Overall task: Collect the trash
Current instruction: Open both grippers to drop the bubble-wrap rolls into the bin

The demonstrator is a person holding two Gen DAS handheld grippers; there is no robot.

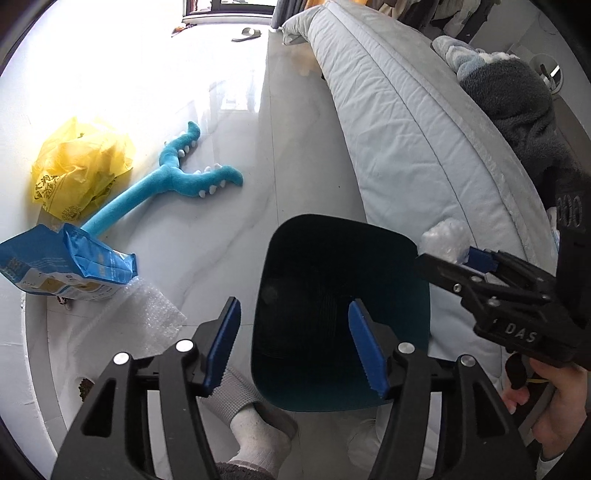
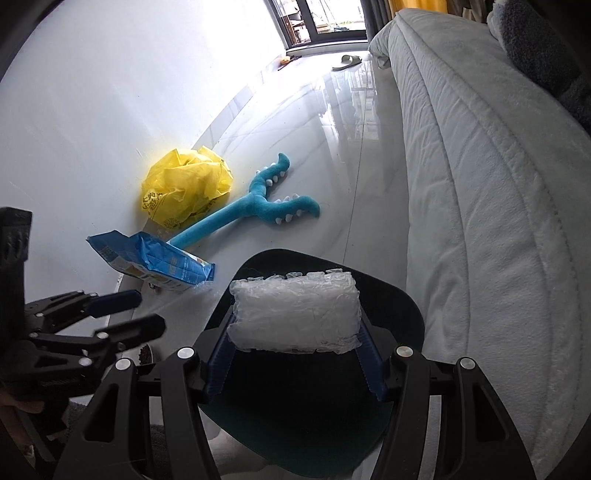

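A dark teal bin (image 1: 280, 236) stands on the pale floor beside the bed. My left gripper (image 1: 294, 304) hangs over its mouth, open, with nothing between the blue pads. My right gripper (image 2: 296, 326) is shut on a wad of clear bubble wrap (image 2: 295, 306), held just above the bin (image 2: 406, 306). The left wrist view shows that gripper (image 1: 454, 260) at the bin's right rim with the wad (image 1: 445, 236). On the floor to the left lie a crumpled yellow plastic bag (image 1: 81, 166), a blue snack bag (image 1: 66, 266) and a sheet of bubble wrap (image 1: 147, 317).
A blue plush toy (image 1: 177, 181) lies on the floor past the snack bag. The light-blue bed (image 1: 406, 129) runs along the right side. A person's socked foot (image 1: 258, 432) stands by the bin. A slipper (image 1: 246, 34) lies far off near the window.
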